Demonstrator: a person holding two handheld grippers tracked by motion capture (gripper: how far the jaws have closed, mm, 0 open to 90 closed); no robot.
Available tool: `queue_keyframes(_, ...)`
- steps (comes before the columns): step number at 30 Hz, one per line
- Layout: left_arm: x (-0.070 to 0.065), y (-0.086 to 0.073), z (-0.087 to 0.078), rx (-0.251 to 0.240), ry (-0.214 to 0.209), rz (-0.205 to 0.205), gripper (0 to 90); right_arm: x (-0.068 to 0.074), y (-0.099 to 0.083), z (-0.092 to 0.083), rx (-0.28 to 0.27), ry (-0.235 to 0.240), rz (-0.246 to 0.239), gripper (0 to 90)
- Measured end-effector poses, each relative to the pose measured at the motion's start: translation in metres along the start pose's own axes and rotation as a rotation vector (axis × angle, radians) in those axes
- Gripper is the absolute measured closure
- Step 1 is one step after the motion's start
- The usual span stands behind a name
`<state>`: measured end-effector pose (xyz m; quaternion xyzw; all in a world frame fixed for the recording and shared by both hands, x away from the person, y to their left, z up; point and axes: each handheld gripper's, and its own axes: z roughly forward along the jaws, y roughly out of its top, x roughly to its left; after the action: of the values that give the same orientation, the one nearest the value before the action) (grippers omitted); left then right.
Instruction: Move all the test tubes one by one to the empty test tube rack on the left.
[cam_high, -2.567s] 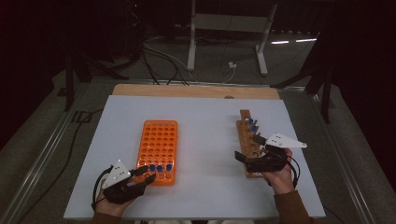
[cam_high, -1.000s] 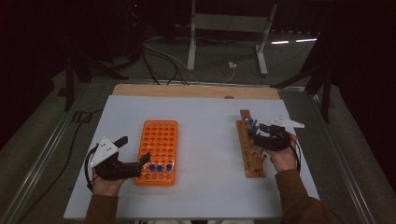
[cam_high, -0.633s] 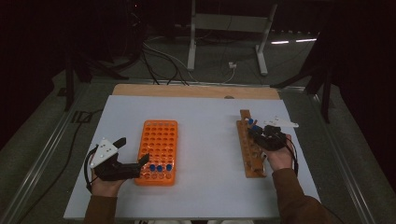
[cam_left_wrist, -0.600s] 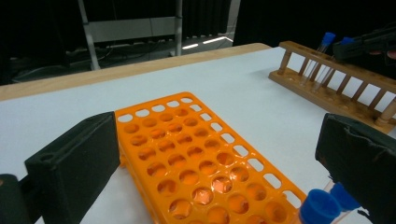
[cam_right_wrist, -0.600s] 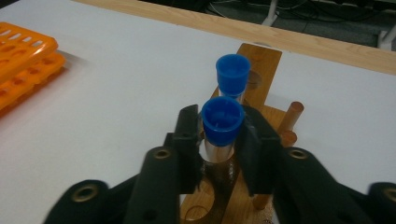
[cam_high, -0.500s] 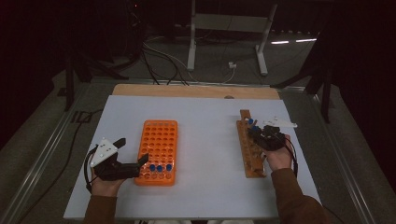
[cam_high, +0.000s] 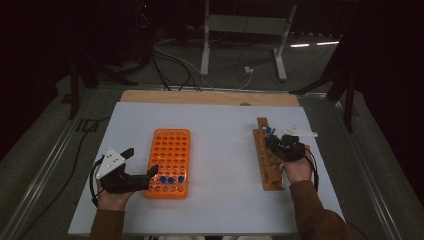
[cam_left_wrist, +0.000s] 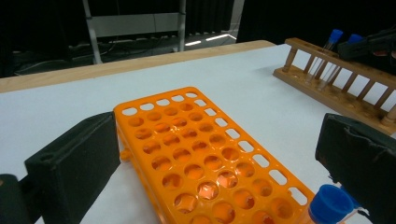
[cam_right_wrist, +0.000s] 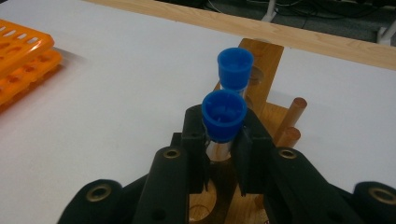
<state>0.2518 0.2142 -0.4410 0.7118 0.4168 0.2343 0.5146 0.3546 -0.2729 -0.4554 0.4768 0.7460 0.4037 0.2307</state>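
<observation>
Currently, high view: right tongs (cam_high: 278, 143) sit over the far end of the wooden rack (cam_high: 267, 170) on the right of the white table (cam_high: 220, 130); left tongs (cam_high: 142, 165) rest at the near left corner of the orange rack (cam_high: 169, 162), which carries three blue-capped tubes (cam_high: 171, 179) in its near row.

Left gripper view: jaws stand wide apart, nothing between them, straddling the orange rack's near end; one blue cap (cam_left_wrist: 330, 203) sits just inside the right-hand jaw. Wooden rack seen well apart, with two capped tubes upright.

Right gripper view: jaws have just been closing and now pinch the nearer tube (cam_right_wrist: 223, 116) just below its cap. Tube upright, still seated in its hole. Second tube (cam_right_wrist: 235, 68) stands directly behind, untouched.

Step judged: grasp made, lift-out pending. Next move calls for a straight vertical pull to clear the hole without knocking the neighbour, then carry across to an empty orange well.
</observation>
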Motion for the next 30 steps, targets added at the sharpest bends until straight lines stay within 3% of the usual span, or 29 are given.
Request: queue_keyframes(30,0.0,-0.003,0.001,0.009,-0.005,-0.017,0.9,-0.001,0.018,-0.027,-0.056,-0.001,0.0,76.7)
